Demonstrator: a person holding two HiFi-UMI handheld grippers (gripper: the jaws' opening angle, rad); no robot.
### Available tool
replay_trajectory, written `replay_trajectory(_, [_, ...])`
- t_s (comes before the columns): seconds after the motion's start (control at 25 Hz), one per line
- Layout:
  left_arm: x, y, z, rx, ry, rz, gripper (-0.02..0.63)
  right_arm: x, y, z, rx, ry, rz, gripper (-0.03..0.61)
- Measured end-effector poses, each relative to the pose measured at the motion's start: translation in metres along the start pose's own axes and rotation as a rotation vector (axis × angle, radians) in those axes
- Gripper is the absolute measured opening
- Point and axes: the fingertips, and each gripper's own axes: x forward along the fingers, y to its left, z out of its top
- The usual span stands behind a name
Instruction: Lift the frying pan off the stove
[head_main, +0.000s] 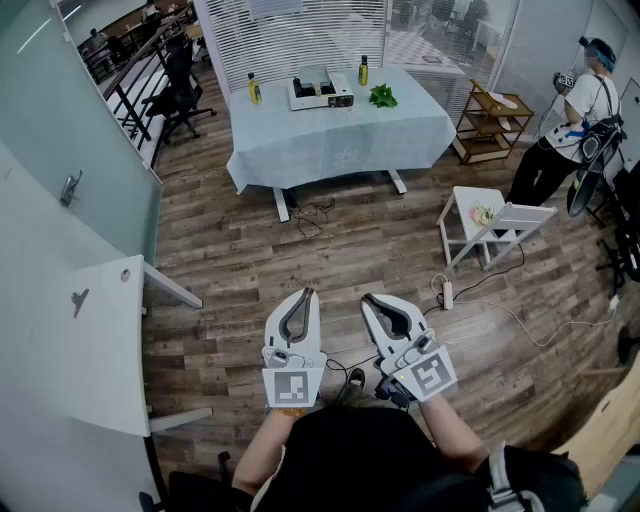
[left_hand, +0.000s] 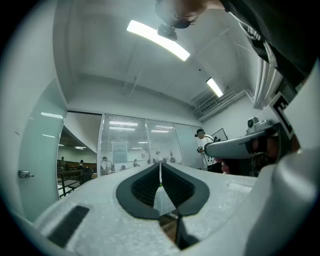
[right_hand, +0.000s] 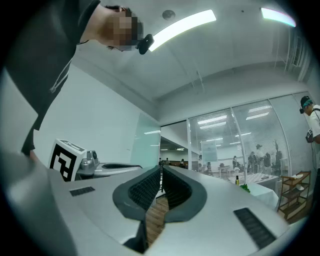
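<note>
The person stands on the wood floor (head_main: 250, 260) well back from the table (head_main: 340, 145) with the pale blue cloth. The elbows are tucked against the body and the bare forearms reach forward just before the belly. The left tongs (head_main: 305, 293) and right tongs (head_main: 368, 298) hang side by side, near each other but apart. Their tips point ahead toward that table and lean slightly in toward one another.

Both are clenched on nothing. In the left gripper view the left tongs (left_hand: 160, 165) have their ribbed pads pressed together with only a thin seam between. The right tongs (right_hand: 161, 170) look the same in the right gripper view.

The frying pan (head_main: 312, 78) is far off, a small grey shape on the white stove (head_main: 322, 96) in the middle of the table. It is too distant to make out in detail. A bottle (head_main: 255, 90) stands left of the stove, another bottle (head_main: 363, 70) and a green plant (head_main: 383, 96) to its right. Another person (head_main: 570, 120) stands at the far right, beyond a small white chair (head_main: 495, 222).
</note>
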Motion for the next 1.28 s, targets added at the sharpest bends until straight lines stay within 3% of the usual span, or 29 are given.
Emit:
replay_trajectory(0.12, [0.008, -0.008, -0.003, 0.041, 0.029, -0.019, 0.026, -0.003, -0.011, -0.005, 0.004, 0.011, -0.004, 0.009])
replay_trajectory(0.4, [0.044, -0.025, -0.011, 0.046, 0.053, -0.002, 0.026, -0.004, -0.069, -0.019, -0.033, 0.044, -0.089, 0.006])
replay_trajectory(0.6, [0.066, -0.031, -0.024, 0.018, 0.087, 0.032, 0.026, 0.002, -0.095, -0.028, -0.026, 0.048, -0.071, 0.006])
replay_trajectory(0.88, [0.100, -0.020, -0.032, 0.013, 0.067, 0.037, 0.026, 0.024, -0.121, -0.052, -0.011, 0.092, -0.031, 0.006])
replay_trajectory(1.04, [0.127, -0.003, -0.049, 0.019, 0.099, 0.021, 0.026, 0.048, -0.142, -0.070, -0.008, 0.132, -0.036, 0.006])
replay_trajectory(1.28, [0.188, 0.028, -0.063, -0.003, 0.030, -0.002, 0.026, 0.095, -0.180, -0.088, -0.026, 0.189, -0.051, 0.006])
